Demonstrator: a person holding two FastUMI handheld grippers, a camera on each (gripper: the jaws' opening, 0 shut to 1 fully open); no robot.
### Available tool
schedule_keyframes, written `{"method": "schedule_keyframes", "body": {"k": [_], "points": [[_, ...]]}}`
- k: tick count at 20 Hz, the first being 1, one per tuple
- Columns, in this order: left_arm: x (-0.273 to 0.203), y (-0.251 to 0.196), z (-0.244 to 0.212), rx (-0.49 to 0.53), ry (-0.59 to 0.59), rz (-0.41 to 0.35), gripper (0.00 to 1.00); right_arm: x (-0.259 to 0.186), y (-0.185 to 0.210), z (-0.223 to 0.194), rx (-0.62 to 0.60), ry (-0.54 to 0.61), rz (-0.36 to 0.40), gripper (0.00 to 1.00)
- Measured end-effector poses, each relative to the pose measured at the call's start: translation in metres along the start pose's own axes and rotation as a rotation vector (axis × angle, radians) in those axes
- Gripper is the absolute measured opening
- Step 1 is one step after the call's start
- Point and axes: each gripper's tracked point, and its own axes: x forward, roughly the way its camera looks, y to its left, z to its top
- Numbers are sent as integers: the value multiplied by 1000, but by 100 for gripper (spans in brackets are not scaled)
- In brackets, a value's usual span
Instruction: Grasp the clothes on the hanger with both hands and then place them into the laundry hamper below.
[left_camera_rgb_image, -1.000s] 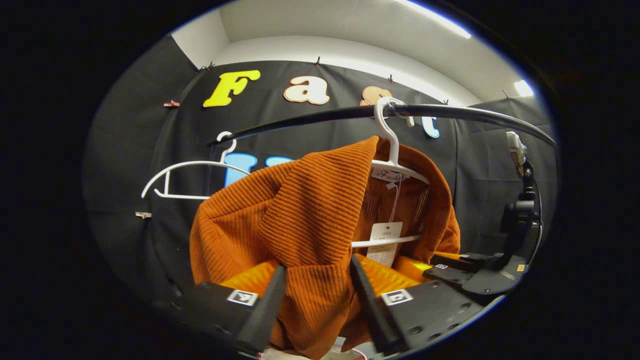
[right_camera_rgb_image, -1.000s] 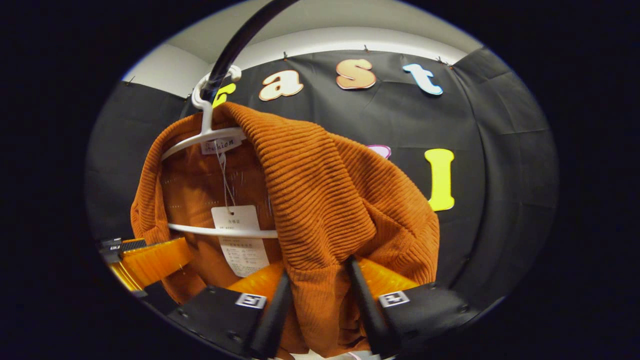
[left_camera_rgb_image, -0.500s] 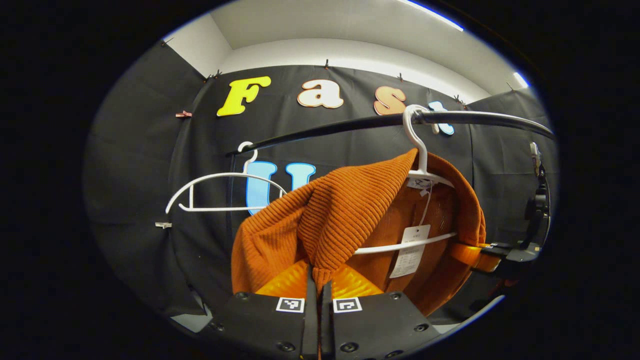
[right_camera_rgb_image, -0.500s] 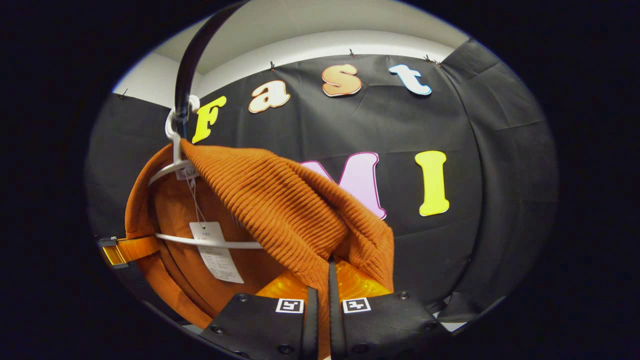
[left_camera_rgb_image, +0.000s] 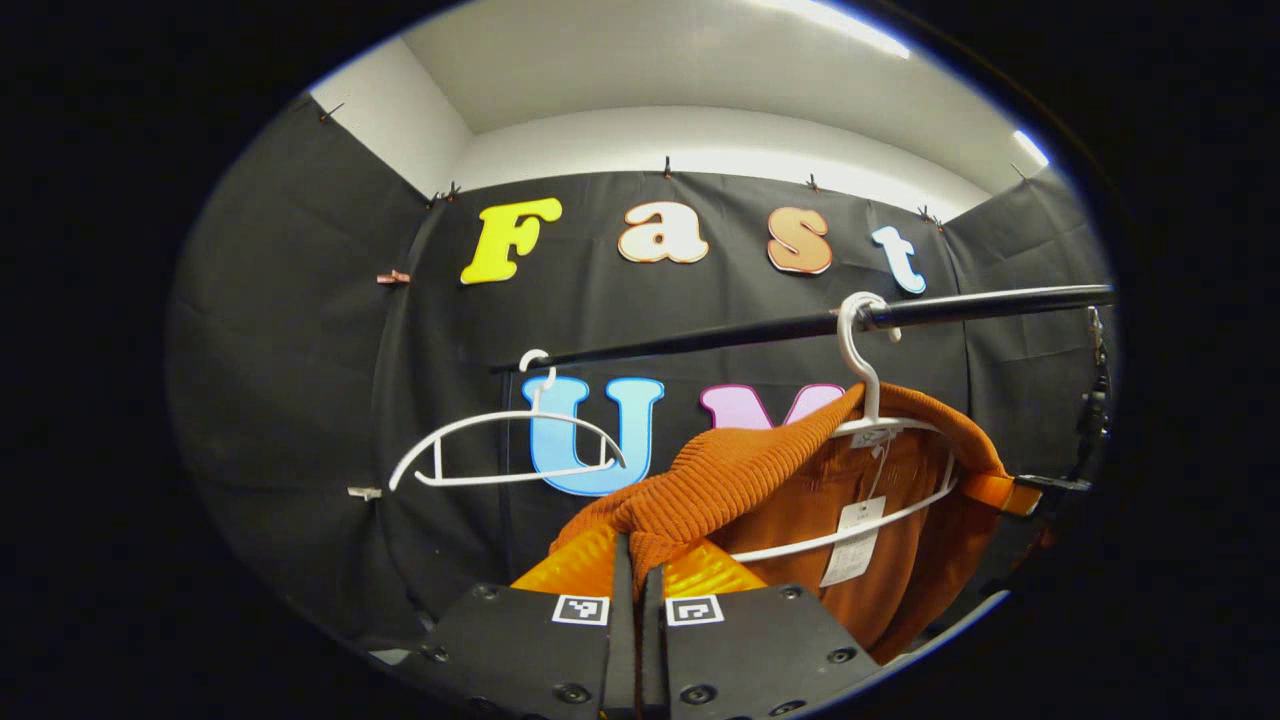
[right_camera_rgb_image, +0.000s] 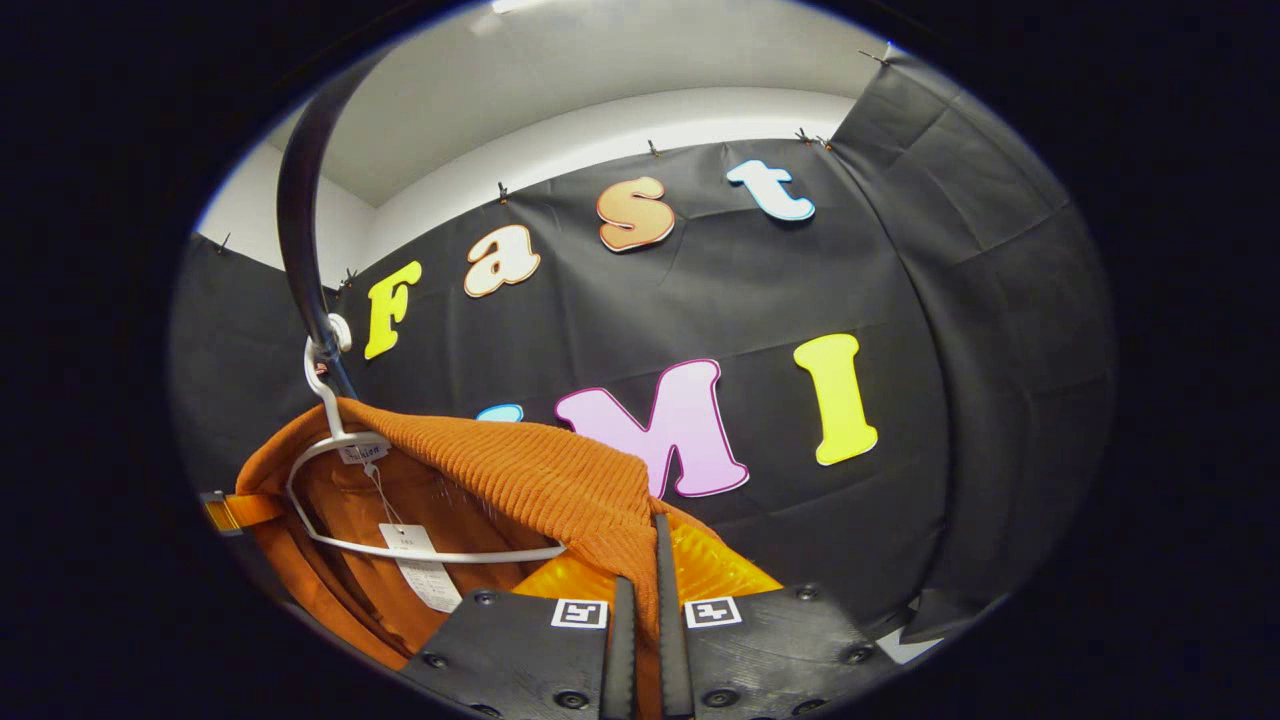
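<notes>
Since a second ago I have drawn both shoulders of the orange sweater (left_camera_rgb_image: 740, 470) outward. My left tongs (left_camera_rgb_image: 635, 610) and right tongs (right_camera_rgb_image: 640, 610) each pinch its ribbed cloth, which is stretched off the white hanger (left_camera_rgb_image: 880, 430) on the black rail (left_camera_rgb_image: 780, 330).

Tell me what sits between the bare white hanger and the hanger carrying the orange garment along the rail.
Nothing hangs there: in the left gripper view the black rail runs bare from the empty hanger to the loaded hanger, whose orange garment droops below.
</notes>
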Motion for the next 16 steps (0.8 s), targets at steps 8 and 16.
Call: {"method": "schedule_keyframes", "body": {"k": [8, 16], "points": [[37, 21, 25, 65, -56, -52, 5, 23, 15, 25, 89, 20, 182, 18], [76, 55, 27, 57, -24, -134, 6, 26, 52, 80, 137, -54, 421, 10]]}}
